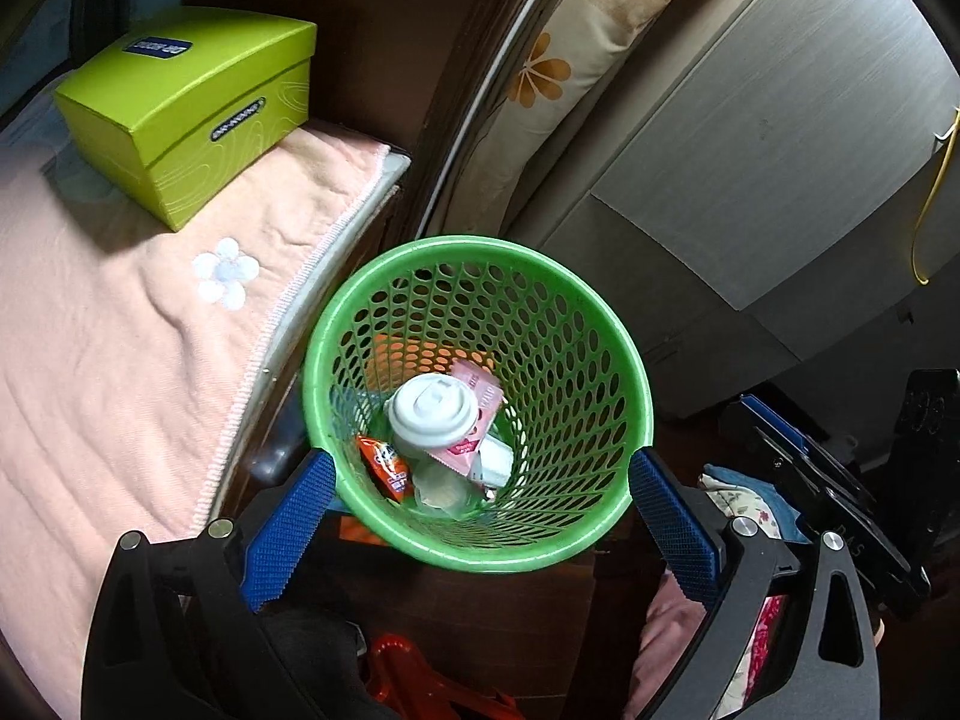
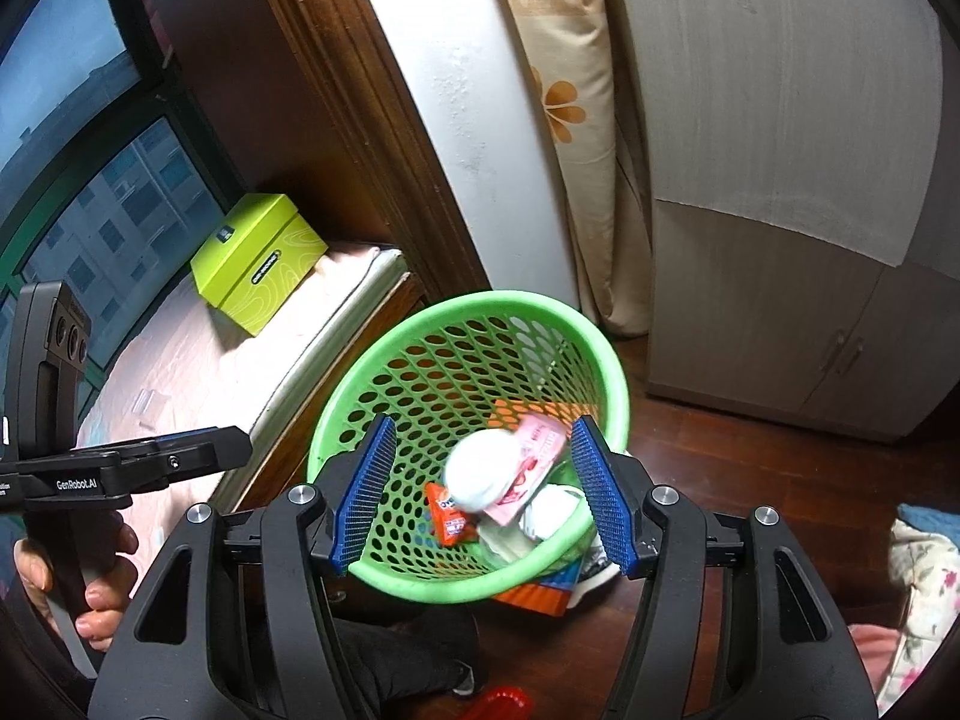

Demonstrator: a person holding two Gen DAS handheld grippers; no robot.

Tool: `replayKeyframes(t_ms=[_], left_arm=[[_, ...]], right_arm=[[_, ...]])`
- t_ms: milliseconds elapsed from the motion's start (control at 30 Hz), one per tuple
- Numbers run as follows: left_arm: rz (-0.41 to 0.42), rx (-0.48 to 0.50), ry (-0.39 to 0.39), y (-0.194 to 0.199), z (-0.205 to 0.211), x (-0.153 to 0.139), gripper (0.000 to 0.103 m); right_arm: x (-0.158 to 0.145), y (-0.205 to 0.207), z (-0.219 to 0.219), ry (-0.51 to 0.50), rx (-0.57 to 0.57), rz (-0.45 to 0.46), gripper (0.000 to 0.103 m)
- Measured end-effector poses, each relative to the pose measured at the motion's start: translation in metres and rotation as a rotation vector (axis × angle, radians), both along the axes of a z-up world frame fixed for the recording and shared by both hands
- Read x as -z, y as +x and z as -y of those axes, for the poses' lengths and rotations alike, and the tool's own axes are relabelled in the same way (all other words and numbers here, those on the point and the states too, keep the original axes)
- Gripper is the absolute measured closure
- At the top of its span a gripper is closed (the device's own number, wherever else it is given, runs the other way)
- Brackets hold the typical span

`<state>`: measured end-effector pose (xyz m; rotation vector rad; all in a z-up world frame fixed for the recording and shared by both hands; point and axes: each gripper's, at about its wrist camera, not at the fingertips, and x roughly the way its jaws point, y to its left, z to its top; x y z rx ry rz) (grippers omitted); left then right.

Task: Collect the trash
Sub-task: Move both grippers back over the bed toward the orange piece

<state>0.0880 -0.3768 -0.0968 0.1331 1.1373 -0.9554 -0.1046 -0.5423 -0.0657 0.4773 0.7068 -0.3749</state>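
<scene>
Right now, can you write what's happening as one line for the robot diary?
phase: trash dropped | green basket: holds white cup, pink wrapper, orange packet | left gripper: open, empty | right gripper: open, empty

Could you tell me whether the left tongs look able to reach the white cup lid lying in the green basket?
Probably yes: the left tongs hang open above the green basket, nothing covers its mouth, and the white cup lid lies on top of the trash.

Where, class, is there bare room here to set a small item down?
The pink blanket is bare between the lime box and its fringed edge beside the green basket. Dark wood floor lies open between basket and grey cabinet. The basket's bottom is crowded: a white lidded cup, wrappers.
</scene>
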Motion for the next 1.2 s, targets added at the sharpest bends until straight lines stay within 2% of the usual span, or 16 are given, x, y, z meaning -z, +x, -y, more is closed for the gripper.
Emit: replayKeyframes(t_ms=[333, 667, 967, 1067, 1200], left_arm=[[0.086, -0.153, 0.053, 0.021, -0.073, -0.018, 0.008], [0.268, -0.357, 0.176, 0.051, -0.167, -0.03, 0.008], [0.265, -0.561, 0.234, 0.091, -0.27, -0.02, 0.009], [0.251, -0.596, 0.243, 0.103, -0.302, -0.014, 0.022], [0.208, -0.632, 0.242, 0.123, -0.34, 0.001, 0.027]], right_arm=[[-0.004, 0.027, -0.036, -0.011, -0.096, -0.003, 0.038], [-0.006, 0.071, -0.091, -0.02, -0.24, 0.0, 0.034], [-0.007, 0.11, -0.139, -0.026, -0.351, -0.007, 0.033], [-0.009, 0.12, -0.151, -0.029, -0.379, -0.007, 0.033], [-0.009, 0.134, -0.166, -0.025, -0.413, -0.01, 0.033]])
